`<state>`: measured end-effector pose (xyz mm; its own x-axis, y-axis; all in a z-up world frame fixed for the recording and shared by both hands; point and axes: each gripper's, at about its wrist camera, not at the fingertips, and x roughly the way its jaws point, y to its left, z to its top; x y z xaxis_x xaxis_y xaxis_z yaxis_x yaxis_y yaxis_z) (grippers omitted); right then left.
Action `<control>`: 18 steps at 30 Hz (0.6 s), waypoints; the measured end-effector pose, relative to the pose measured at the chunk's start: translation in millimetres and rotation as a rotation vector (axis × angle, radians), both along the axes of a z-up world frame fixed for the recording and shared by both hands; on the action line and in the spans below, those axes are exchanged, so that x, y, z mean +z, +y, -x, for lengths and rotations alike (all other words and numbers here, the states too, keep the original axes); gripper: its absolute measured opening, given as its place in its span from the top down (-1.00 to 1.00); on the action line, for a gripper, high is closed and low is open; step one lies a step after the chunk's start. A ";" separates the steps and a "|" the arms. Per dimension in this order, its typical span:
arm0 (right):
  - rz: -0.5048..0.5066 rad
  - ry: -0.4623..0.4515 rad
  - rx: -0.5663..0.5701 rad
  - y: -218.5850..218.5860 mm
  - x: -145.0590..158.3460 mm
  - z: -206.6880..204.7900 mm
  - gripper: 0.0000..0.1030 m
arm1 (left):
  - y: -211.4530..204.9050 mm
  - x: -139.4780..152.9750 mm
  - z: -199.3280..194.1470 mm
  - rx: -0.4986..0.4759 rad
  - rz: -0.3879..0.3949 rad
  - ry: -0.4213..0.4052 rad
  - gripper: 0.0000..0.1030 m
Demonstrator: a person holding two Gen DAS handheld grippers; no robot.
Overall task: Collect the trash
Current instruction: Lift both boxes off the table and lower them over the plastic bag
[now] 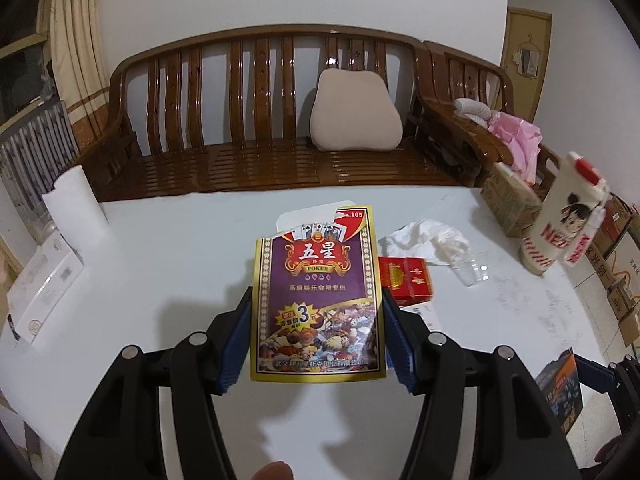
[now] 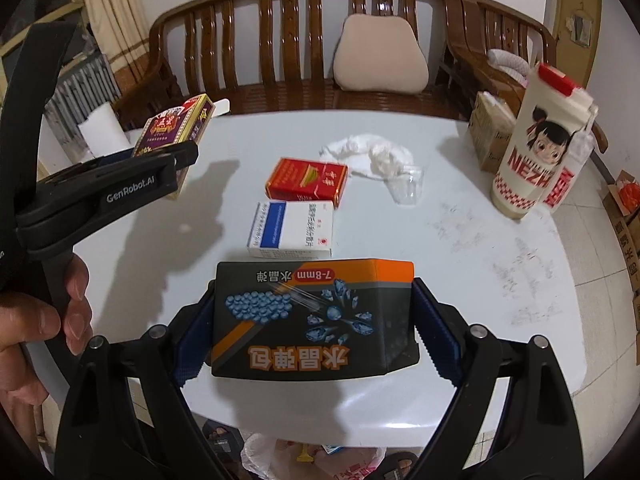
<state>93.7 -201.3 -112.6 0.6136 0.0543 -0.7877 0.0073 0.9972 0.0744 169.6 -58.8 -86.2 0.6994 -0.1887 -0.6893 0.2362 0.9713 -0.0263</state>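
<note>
On the white table (image 2: 400, 240) I count 4 small boxes in play, 1 crumpled tissue, 1 clear plastic cup and 1 tall cream tumbler, with 2 grippers above them. Furthest left, the left gripper (image 1: 316, 320) is clamped on the poker card box (image 1: 316, 300), a flat glossy cardboard pack in purple and gold with its top flap torn open; its blue ribbed pads press the 2 long edges, and the pack hangs clear of the tabletop, tilted downward toward it. From the right wrist view the same gripper shows side-on, a bare hand (image 2: 36, 320) wrapped round its black handle. Next comes the red cigarette pack (image 2: 306, 182), lying flat, and just in front of it the white medicine box (image 2: 292, 230) with a blue stripe, the 2 almost touching. The right gripper (image 2: 314, 320) grasps the dark box (image 2: 314, 320), a matt black and orange carton printed with blue beads, pinched at its 2 short ends and held above the near table edge. Behind the red pack lies the soft white tissue (image 2: 368, 154), with the thin transparent cup (image 2: 408, 184) tipped on its side against it. Far right stands the smooth round tumbler (image 2: 536, 152), upright, red-lidded, bearing a cartoon face.
</note>
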 end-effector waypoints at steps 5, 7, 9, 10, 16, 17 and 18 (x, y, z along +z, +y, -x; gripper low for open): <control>-0.002 -0.049 0.021 -4.2 29.2 24.1 -0.66 | -2.4 28.1 34.7 -0.023 -0.017 -0.035 -0.12; -0.003 -0.067 0.027 -6.6 38.6 34.5 -0.67 | -3.7 35.4 47.1 -0.033 -0.016 -0.044 -0.12; -0.002 -0.084 0.037 -8.7 48.7 49.4 -0.67 | -3.6 44.3 65.1 -0.050 -0.011 -0.059 -0.12; -0.003 -0.096 0.042 -10.3 54.3 59.1 -0.67 | -3.7 49.0 76.3 -0.060 -0.012 -0.067 -0.12; -0.009 -0.127 0.058 -18.5 68.4 101.7 -0.67 | -5.5 59.7 132.0 -0.114 -0.012 -0.107 -0.12; -0.005 -0.133 0.062 -19.6 69.9 112.6 -0.67 | -6.2 59.0 143.3 -0.126 -0.008 -0.107 -0.12; -0.003 -0.136 0.063 -20.4 70.4 118.5 -0.67 | -6.6 58.5 151.4 -0.131 -0.008 -0.108 -0.12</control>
<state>-24.8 -221.7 -42.2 0.7098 0.0982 -0.6975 -0.0652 0.9951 0.0736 18.2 -65.3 -27.7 0.7389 -0.2786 -0.6135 0.3624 0.9319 0.0132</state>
